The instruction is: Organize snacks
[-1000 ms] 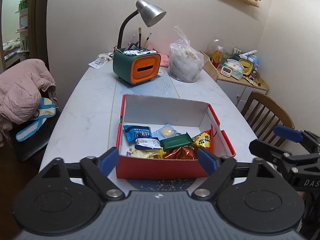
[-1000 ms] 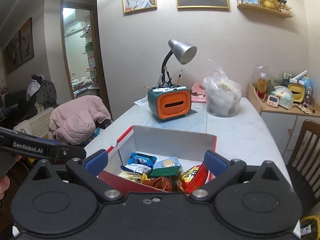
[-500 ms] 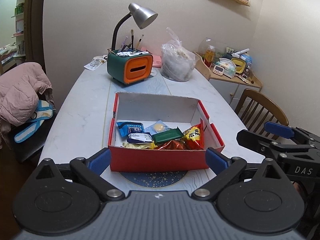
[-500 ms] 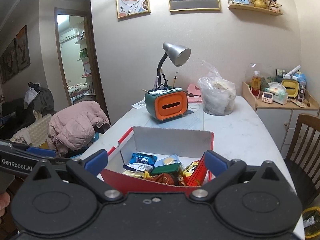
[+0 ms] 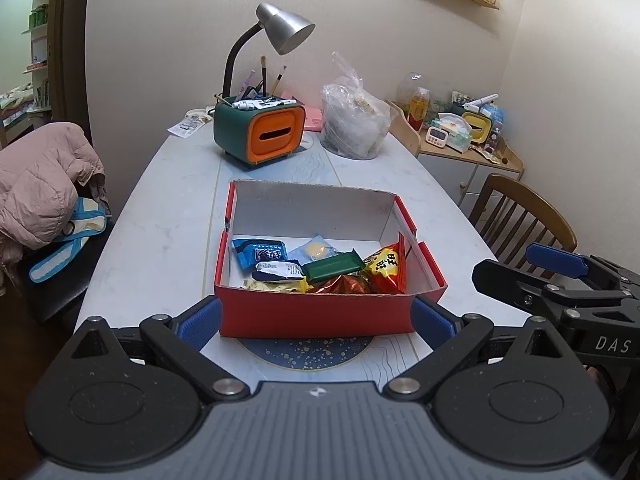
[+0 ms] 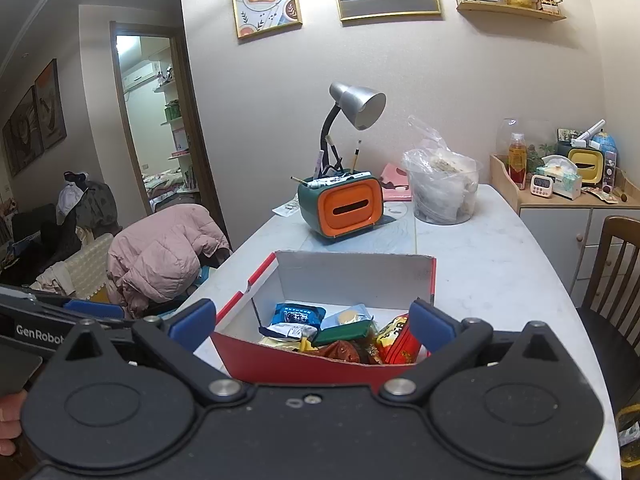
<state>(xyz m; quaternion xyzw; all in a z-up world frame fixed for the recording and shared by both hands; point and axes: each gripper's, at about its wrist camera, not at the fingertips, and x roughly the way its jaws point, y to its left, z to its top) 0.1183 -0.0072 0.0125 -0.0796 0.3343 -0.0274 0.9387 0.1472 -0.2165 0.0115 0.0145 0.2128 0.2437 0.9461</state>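
Observation:
A red cardboard box (image 5: 312,316) with white inside walls sits on the marble table (image 5: 160,240). Several snacks lie in its near half: a blue packet (image 5: 260,254), a green bar (image 5: 332,266), a red-and-yellow packet (image 5: 386,266) and a clear pouch with a yellow biscuit (image 5: 316,248). My left gripper (image 5: 316,318) hovers just in front of the box, open wide, with nothing between its blue pads. My right gripper (image 6: 312,320) is also open and empty, looking into the box (image 6: 360,276) from the near right. It also shows in the left wrist view, to the right of the box.
A green-and-orange tissue holder (image 5: 260,132) with a desk lamp (image 5: 284,32) and a clear plastic bag (image 5: 354,124) stand at the far end. A wooden chair (image 5: 520,216) is on the right, a pink jacket (image 5: 40,184) on the left. A blue round mat (image 5: 304,352) lies under the box.
The left gripper's fingers have spread wider apart. Both grippers have drawn back slightly from the box; the snacks inside have not moved.

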